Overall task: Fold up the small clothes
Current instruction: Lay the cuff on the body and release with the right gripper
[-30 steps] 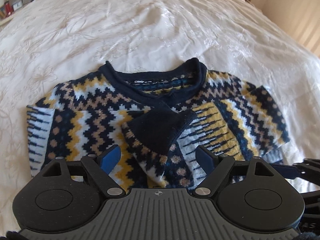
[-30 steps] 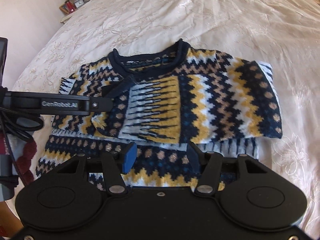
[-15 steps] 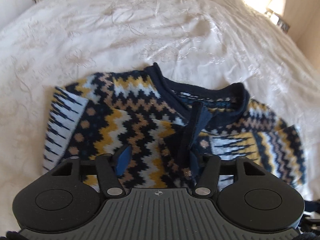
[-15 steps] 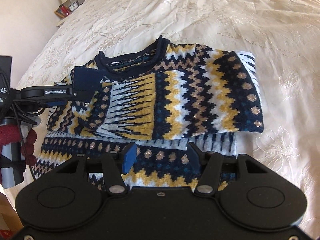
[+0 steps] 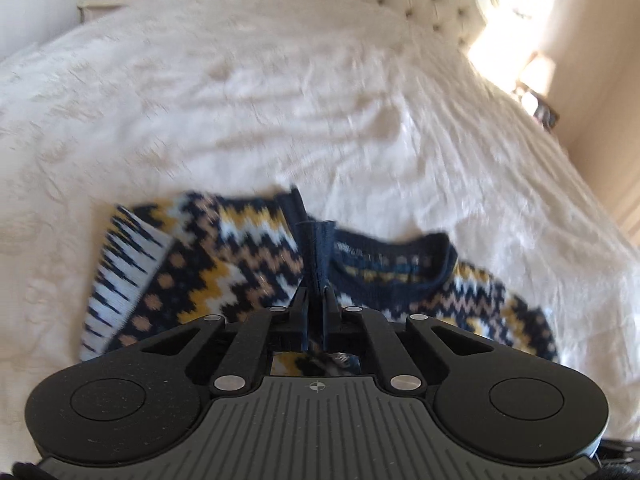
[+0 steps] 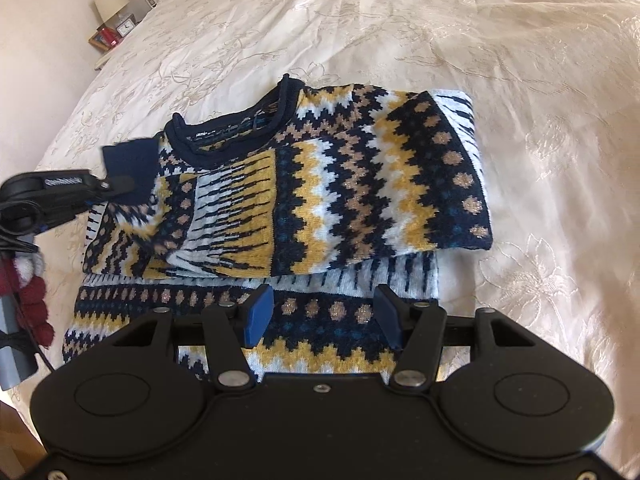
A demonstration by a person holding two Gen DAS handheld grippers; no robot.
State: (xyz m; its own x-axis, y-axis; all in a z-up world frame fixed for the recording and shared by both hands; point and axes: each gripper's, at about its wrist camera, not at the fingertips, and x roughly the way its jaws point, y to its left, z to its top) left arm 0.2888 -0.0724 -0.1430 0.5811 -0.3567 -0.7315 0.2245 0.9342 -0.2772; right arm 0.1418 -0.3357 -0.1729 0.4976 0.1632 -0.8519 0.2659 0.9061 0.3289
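My left gripper [image 5: 315,304] is clamped on the navy cuff [image 5: 318,248] of the sweater [image 6: 320,184], its fingers pressed together with the ribbed edge standing up between them. I hold the cuff and not the patterned sleeve because it is the thick end of the sleeve, the part I judge will carry the rest with it when I lay it where I want. From the right wrist view the same gripper [image 6: 116,184] comes in from the side, holding the cuff [image 6: 130,164] just beside the collar [image 6: 236,128].

My right gripper [image 6: 318,312] has its fingers spread apart, with nothing between them. It hangs above the hem end of the sweater, near the lower band; whether it touches the knit I cannot tell. I keep it there, I think, ready to steady the body or take the hem for the cross fold.

The sweater lies on the bed [image 6: 520,80], one side already folded over the middle, so I judge the sleeve is the step in hand.

No box or basket shows in either view. A nightstand [image 6: 106,58] with a lamp [image 6: 110,2] stands past the bed.
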